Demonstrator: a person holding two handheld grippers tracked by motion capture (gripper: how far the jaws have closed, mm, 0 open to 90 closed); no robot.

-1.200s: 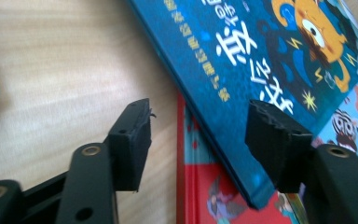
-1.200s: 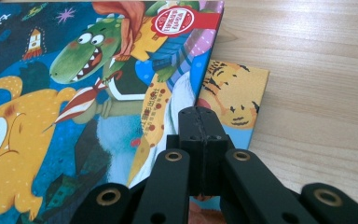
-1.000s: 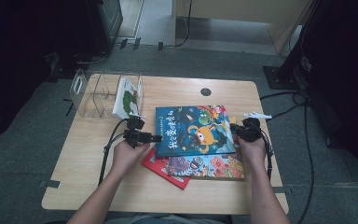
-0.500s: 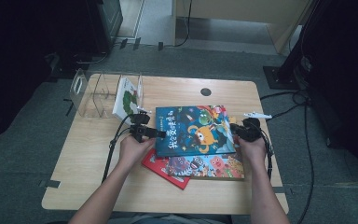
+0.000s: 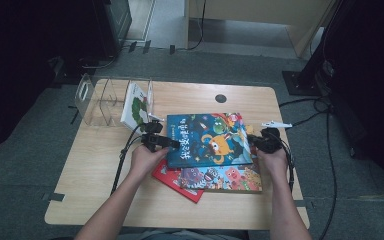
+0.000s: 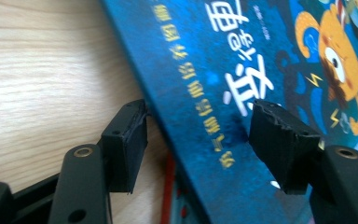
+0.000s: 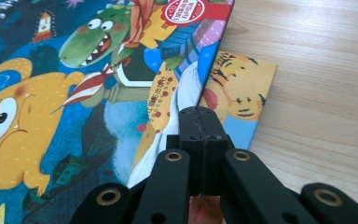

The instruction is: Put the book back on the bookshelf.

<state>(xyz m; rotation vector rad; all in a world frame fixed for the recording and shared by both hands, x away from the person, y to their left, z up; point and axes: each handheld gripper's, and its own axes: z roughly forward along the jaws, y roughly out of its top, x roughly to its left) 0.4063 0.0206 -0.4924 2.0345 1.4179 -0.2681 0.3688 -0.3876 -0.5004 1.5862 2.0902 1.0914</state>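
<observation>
A blue picture book (image 5: pixel 207 140) with an orange creature on its cover lies on top of a stack on the wooden table (image 5: pixel 105 190). My left gripper (image 5: pixel 167 143) is at the book's left edge. In the left gripper view the left gripper (image 6: pixel 199 114) is open, one pad beside the blue book's (image 6: pixel 205 70) spine and the other over the cover. My right gripper (image 5: pixel 255 142) sits at the book's right edge. The right gripper (image 7: pixel 200 116) is shut, pads together with nothing between them, its tip over the blue book's (image 7: pixel 74 93) right margin.
Under the blue book lie a red book (image 5: pixel 172 177) and a monster-patterned book (image 5: pixel 225 177); a yellow tiger book (image 7: pixel 242 88) peeks out at the right. A clear holder (image 5: pixel 105 100) with a white book (image 5: pixel 136 105) stands at the back left. A small white object (image 5: pixel 275 124) lies near the right gripper.
My left gripper has slid to the right up to the blue book's left edge. The right gripper and the books have stayed where they were.
</observation>
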